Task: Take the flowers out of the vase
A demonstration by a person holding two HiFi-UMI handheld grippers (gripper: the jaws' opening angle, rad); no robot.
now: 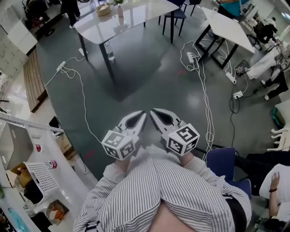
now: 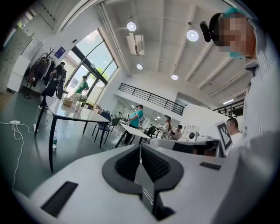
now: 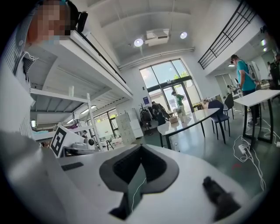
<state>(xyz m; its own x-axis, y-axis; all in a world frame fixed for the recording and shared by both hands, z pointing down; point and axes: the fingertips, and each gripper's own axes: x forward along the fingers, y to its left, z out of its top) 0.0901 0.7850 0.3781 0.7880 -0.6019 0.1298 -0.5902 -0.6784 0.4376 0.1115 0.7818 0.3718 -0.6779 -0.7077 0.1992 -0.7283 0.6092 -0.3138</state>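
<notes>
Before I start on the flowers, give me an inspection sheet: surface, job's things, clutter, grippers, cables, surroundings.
Surface: white table, far across the floor.
Job's things: vase with flowers, on that table.
Clutter: basket beside the vase; bottle on the floor below.
Grippers: left gripper and right gripper shut, empty.
Cables: white cables loose on the floor.
Surroundings: blue chair, second table.

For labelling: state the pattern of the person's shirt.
Fine dark stripes on white; the shirt shows best in the head view.
</notes>
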